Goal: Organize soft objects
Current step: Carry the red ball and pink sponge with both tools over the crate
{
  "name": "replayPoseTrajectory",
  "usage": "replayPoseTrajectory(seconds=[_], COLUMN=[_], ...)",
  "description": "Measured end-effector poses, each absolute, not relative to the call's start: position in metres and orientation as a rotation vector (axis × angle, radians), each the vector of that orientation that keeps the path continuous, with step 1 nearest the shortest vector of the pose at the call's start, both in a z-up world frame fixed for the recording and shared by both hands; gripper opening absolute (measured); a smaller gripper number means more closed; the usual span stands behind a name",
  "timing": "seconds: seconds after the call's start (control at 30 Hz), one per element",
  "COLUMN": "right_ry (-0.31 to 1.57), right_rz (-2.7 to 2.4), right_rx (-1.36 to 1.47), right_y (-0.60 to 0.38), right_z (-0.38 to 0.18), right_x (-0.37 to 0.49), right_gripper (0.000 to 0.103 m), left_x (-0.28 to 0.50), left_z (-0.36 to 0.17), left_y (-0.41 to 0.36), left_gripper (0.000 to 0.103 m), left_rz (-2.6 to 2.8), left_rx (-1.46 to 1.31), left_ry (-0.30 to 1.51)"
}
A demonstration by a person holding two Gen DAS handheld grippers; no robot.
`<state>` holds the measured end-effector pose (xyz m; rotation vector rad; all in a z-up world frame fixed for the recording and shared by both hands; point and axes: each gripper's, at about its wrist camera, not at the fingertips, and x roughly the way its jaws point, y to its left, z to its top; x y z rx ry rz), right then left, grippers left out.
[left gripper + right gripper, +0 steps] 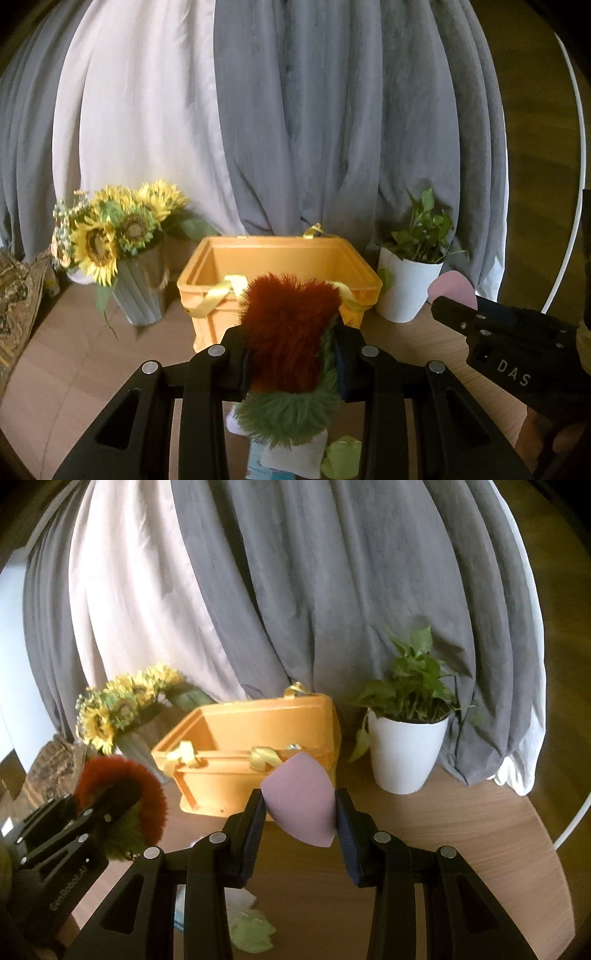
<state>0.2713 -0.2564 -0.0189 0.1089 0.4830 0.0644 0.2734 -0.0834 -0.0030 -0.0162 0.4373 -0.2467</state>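
My left gripper [291,343] is shut on a furry red and green plush toy [288,332] and holds it above the table, just in front of the open orange bin [207,266]. My right gripper [301,812] is shut on a pink teardrop sponge [301,801], raised in front of the orange bin [236,720]. The left gripper with the plush [122,805] shows at the left of the right wrist view. The right gripper's body [517,343] shows at the right of the left wrist view, with the pink sponge [454,288] past it.
A vase of sunflowers [114,236] stands left of the bin and a white potted plant [410,273] right of it. Grey and white curtains hang behind. More soft items lie on the wooden table below the grippers: a white pouch [295,458] and a pale green piece [251,934].
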Motion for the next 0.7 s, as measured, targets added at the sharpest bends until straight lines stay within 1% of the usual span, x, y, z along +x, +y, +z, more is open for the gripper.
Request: replayPoseTrajectory(seconds=[0.37, 0.7], right_ry=[0.399, 0.339], right_rz=[0.064, 0.056], right_rx=[0.119, 0.127], right_y=[-0.225, -0.215], right_z=[0.003, 0.024], right_x=[0.278, 0.312], right_gripper=[0.039, 0.039], left_x=[0.292, 0.33], left_z=[0.025, 0.048], left_y=[-0.059, -0.052], left_gripper=[0.032, 0.032], left_rz=[-0.277, -0.295], left_rx=[0.005, 0.013], left_ry=[0.359, 0.302])
